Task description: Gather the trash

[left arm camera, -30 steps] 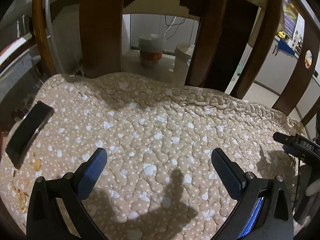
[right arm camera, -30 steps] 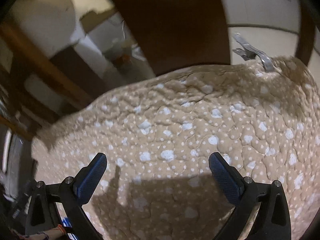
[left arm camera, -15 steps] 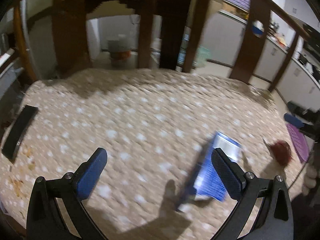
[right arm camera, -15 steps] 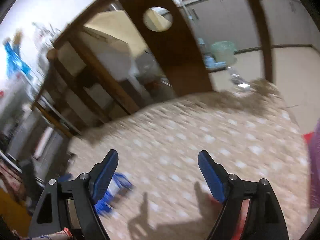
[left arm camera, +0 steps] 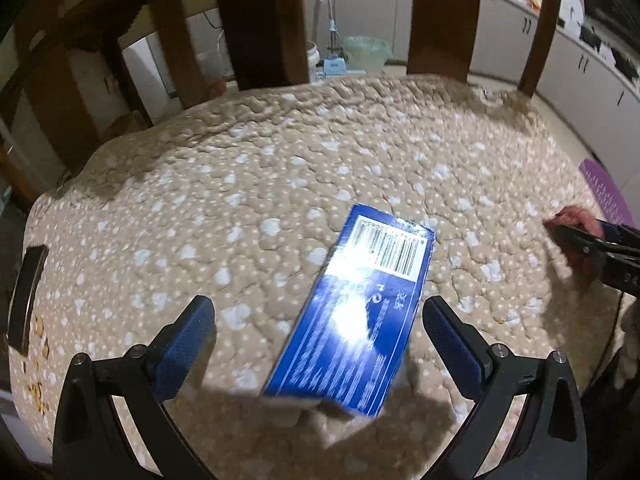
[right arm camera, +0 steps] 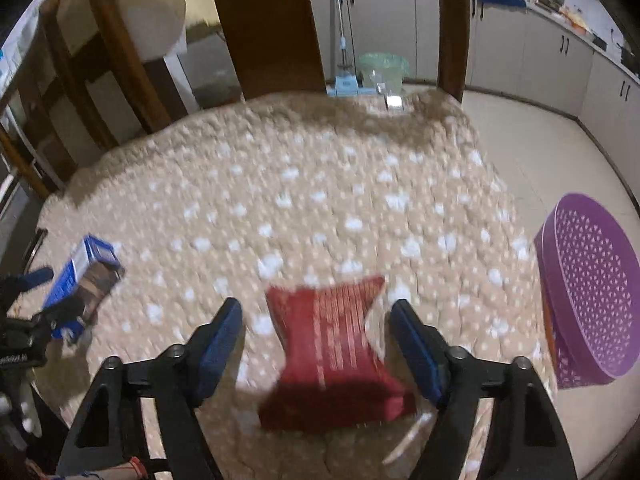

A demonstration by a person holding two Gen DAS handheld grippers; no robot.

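Both grippers over quilted surface [left arm camera: 280,184], jaws wide, nothing gripped.

Left gripper [left arm camera: 319,338] hovering low, jaws spread well apart either side of blue carton [left arm camera: 360,312]; carton lying flat on quilt, barcode end pointing away, closer to right-hand jaw, contact with either not discernible. Right gripper [right arm camera: 316,346] likewise spread wide around red wrapper [right arm camera: 336,356]; wrapper crumpled, resting on quilt between jaws, apparently not clamped, blurred. Purple basket [right arm camera: 592,288] standing off quilt's right edge, beside right gripper. Dark flat device [left arm camera: 26,300] at far left edge of quilt, crumbs [left arm camera: 38,360] beside it. Wooden chair backs [left arm camera: 440,20] beyond far edge.
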